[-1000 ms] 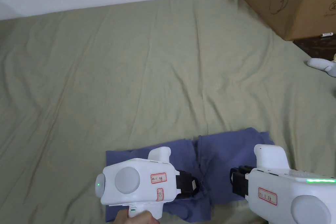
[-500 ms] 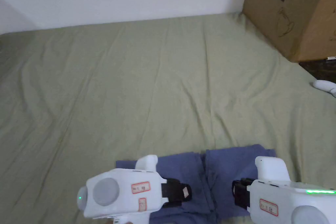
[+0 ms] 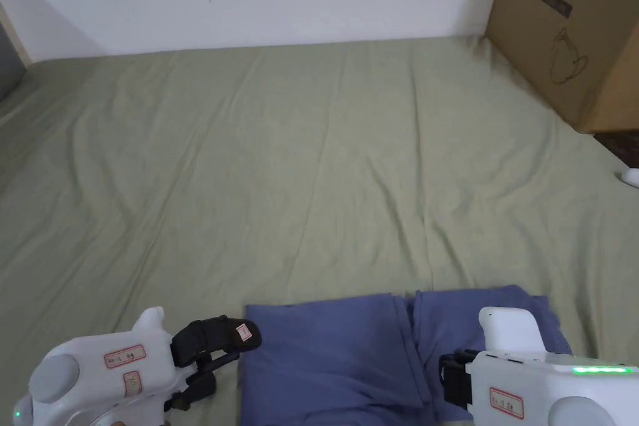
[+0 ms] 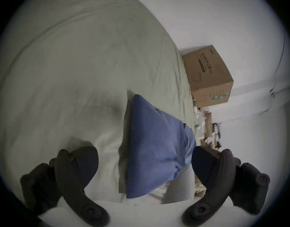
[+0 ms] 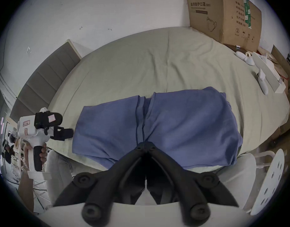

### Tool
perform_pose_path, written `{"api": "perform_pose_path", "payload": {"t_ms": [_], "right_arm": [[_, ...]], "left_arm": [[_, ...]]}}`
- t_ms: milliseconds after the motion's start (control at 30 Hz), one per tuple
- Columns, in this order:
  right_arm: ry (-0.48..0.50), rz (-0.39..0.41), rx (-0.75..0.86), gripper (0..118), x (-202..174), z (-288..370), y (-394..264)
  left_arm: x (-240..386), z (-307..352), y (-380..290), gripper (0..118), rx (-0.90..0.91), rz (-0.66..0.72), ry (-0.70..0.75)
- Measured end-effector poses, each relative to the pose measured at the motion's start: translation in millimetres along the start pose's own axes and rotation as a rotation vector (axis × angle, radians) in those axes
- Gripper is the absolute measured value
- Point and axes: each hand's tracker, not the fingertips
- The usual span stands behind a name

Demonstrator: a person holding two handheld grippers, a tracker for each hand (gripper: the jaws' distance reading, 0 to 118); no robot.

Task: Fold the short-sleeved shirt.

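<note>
Head view, nearest first: the white left gripper (image 3: 228, 346) hangs with its black jaws spread and empty just beside the left edge of the blue short-sleeved cotton shirt (image 3: 349, 352), while the white right gripper (image 5: 145, 147) has its jaws closed together at the shirt's near edge, though I cannot tell whether cloth is pinched between them. The shirt lies as a compact rectangle with both sides folded in to a centre seam, near the front edge of the wrinkled olive-green bedsheet (image 3: 281, 153), so the folding looks almost finished, perhaps one final fold left. Beyond it, a brown cardboard box (image 3: 574, 28) stands against the white wall.
</note>
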Motion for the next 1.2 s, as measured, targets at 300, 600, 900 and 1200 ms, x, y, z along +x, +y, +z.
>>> {"api": "perform_pose_path", "payload": {"t_ms": [300, 600, 900, 1200], "right_arm": [[-0.004, 0.008, -0.013, 0, -8.4, 1.3, 3.3], [-0.008, 0.046, -0.020, 0, -19.6, 0.7, 9.1], [0.002, 0.042, -0.036, 0, -21.4, -6.8, 9.4], [0.029, 0.047, -0.058, 0, -27.6, -17.1, 6.2]], "left_arm": [[-8.0, -45.5, 12.3, 79, -0.079, 0.070, -0.157], [-4.7, -28.5, 21.1, 9, -0.151, -0.004, -0.067], [-30.8, 94.0, 56.7, 9, -0.005, -0.064, 0.127], [-28.5, 138.7, 56.1, 9, 0.063, -0.025, 0.219]]}}
